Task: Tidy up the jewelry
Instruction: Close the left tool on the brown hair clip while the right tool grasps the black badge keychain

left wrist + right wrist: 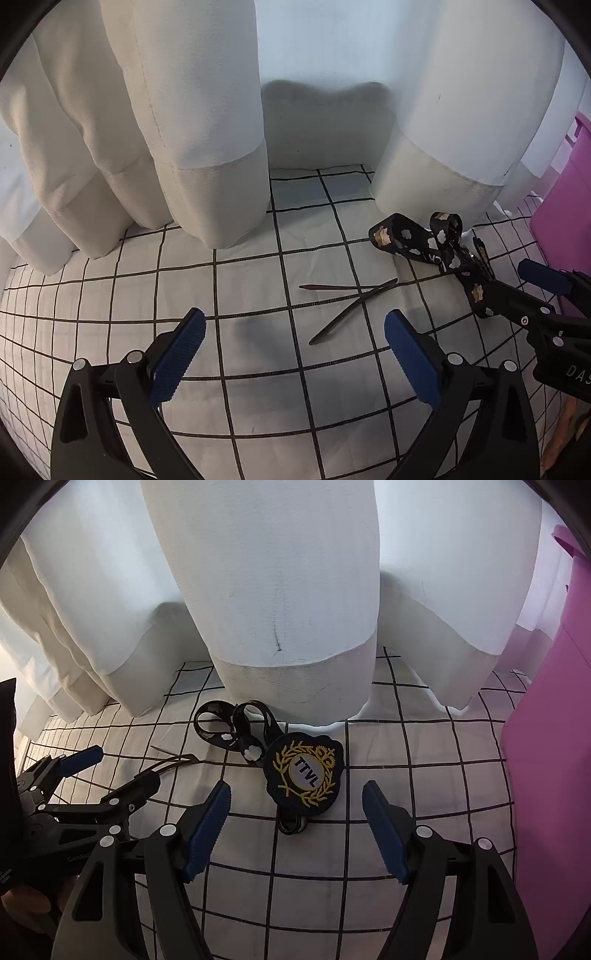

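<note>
Left gripper (pixel 295 354): fingers spread, empty | right gripper (pixel 295 830): fingers spread, above badge keychain (pixel 303 773) | checked cloth (pixel 424 775).

Both wrist views look low and close toward the curtain (pixel 192 155), sharing the grid-patterned cloth (pixel 306 886).

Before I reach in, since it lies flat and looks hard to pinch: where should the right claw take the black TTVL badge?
Probably not the flat badge itself. Its patterned strap stands up in loops at the far-left end, giving an edge to pinch. Bring the open right claw forward and down from above, closing across one loop.
</note>
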A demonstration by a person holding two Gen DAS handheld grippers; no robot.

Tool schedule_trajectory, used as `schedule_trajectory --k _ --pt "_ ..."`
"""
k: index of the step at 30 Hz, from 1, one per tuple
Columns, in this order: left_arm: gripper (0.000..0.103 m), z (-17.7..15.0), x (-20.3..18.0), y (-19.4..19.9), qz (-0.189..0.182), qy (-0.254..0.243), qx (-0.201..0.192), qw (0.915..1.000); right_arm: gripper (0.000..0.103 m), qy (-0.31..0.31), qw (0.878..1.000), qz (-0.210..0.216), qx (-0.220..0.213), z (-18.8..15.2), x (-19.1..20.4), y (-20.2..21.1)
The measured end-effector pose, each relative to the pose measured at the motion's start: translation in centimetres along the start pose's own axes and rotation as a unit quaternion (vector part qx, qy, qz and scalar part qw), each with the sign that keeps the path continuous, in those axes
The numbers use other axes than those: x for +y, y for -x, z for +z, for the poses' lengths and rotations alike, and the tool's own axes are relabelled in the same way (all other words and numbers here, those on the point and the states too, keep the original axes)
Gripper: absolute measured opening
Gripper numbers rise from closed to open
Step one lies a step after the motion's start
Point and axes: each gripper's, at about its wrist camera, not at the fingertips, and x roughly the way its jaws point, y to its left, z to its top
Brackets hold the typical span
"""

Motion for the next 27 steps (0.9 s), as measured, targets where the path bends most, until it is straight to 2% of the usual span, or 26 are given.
schedule_trajectory --k 9,12,16,27 --pt "0.096 -0.2 -1.0 -1.6 0.012 -0.007 0.006 0.9999 0.07 0.018 1.0 -0.019 0.008 0.3 -0.5 -2.8" --pt "0.096 -0.1 -0.8 -2.1 0.011 0.006 0.007 0.9999 0.07 0.02 1.0 -0.021 -0.003 0.6 -0.6 -3.1" --pt "0.098 -0.3 -1.0 -2.3 0.019 0.014 -0.001 0.9997 0.07 0.047 0.997 -0.051 -0.018 0.6 -0.1 -3.7" --pt "0.096 0.1 -2.3 -3.7 0.028 0.029 -0.01 0.9992 0.069 0.039 0.998 -0.048 -0.028 -0.1 0.3 -3.6"
